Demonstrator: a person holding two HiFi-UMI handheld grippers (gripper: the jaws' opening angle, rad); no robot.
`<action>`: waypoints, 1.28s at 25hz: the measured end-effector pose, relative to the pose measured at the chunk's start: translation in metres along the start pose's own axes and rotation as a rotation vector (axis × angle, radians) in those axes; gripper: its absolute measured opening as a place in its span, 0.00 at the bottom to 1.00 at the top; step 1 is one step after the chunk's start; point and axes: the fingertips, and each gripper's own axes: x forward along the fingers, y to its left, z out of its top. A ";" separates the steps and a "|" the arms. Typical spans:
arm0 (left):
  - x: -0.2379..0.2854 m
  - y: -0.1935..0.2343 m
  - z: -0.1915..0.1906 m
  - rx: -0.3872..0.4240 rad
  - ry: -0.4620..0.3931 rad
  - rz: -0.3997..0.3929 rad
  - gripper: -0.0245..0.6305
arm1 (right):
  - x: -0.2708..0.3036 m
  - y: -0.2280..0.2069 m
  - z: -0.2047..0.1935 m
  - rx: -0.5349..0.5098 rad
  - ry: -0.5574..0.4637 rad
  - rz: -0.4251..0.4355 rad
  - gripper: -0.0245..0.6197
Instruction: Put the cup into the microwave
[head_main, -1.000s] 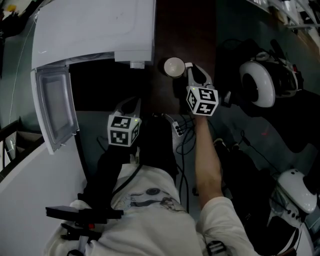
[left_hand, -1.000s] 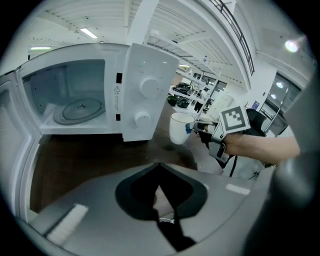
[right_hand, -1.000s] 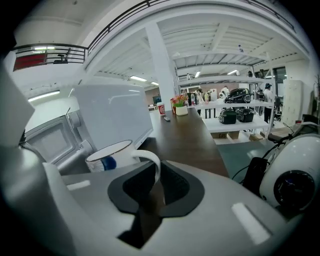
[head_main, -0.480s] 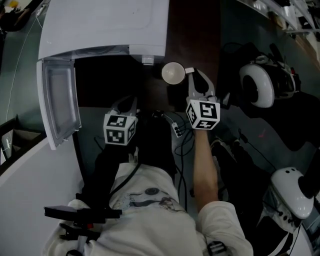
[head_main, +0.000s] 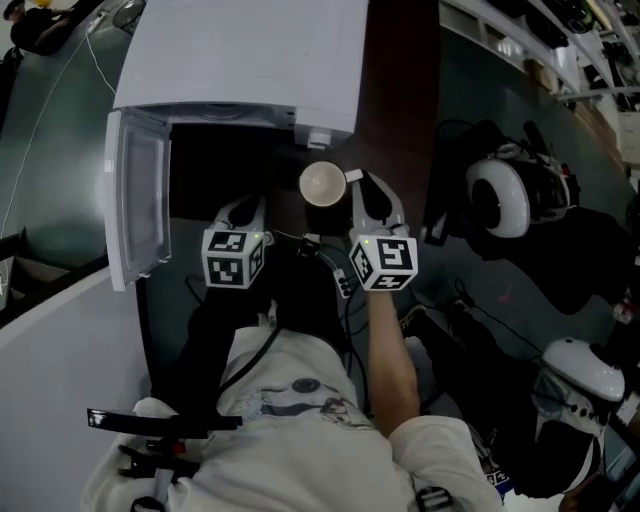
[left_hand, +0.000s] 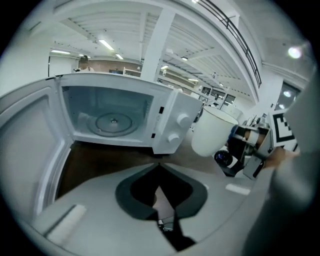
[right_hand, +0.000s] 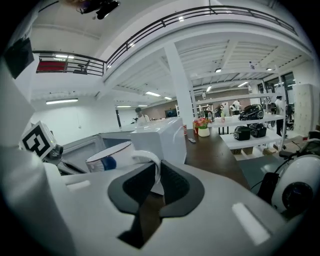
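While the right gripper clamps its jaws on the handle of the white cup, the cup hangs above the surface, just in front of the microwave, by its control-panel side. The left gripper, jaws closed on nothing, sits before the open cavity. Apparently ceramic: rigid, glazed, breakable. Held by the handle alone, the cup may tilt.

The right gripper was clamped on the handle of the cup, its bare forearm stretched forward. The left gripper angled downward alongside, apart from it — jaws apparently together, nothing between them.
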 end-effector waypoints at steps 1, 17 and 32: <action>-0.002 0.005 0.002 -0.009 -0.009 0.009 0.04 | 0.002 0.007 0.001 -0.003 0.000 0.009 0.09; -0.041 0.081 -0.014 -0.113 -0.052 0.119 0.04 | 0.085 0.129 -0.006 -0.011 0.031 0.219 0.09; -0.039 0.126 -0.016 -0.180 -0.028 0.161 0.04 | 0.197 0.146 -0.018 0.017 0.047 0.192 0.10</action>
